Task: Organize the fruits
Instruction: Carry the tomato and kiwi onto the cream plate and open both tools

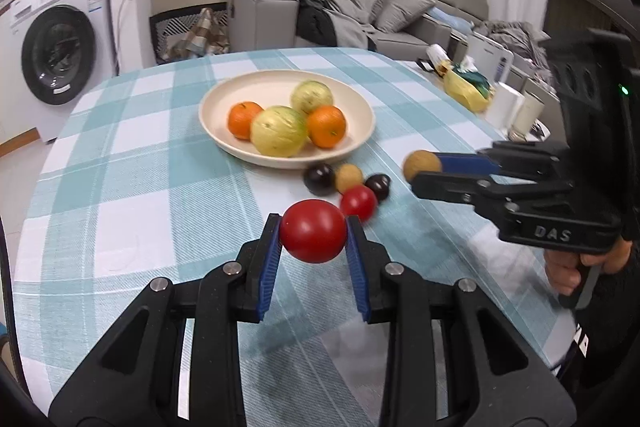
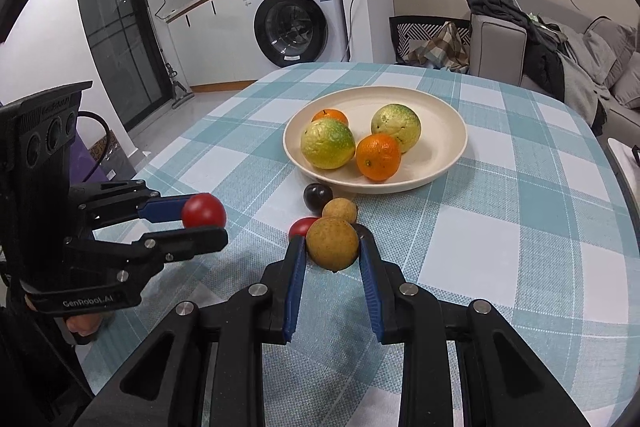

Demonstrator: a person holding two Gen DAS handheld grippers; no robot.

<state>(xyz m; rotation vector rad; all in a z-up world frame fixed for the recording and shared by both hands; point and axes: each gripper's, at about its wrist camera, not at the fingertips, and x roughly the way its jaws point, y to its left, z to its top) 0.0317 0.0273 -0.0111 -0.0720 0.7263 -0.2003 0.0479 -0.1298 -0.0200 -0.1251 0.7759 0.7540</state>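
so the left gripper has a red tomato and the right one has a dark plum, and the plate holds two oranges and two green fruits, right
Not quite: the right gripper is shut on a round tan fruit, not a dark plum, as the right wrist view shows. The rest stands: the left gripper holds the red tomato, and the plate holds two oranges and two green fruits.

- Left gripper (image 1: 313, 227): black frame, blue pads, clamped on a glossy red tomato (image 1: 313, 231).
- Right gripper (image 2: 333, 247): same black and blue, gripping a tan-brown fruit (image 2: 332, 243).
- Beyond both: a cream plate (image 2: 448, 115) bearing two oranges and two yellow-green fruits.
- Tablecloth (image 1: 140, 167): teal-and-white check.
- Just ahead: small fruits, seemingly dark purple, tan, red.
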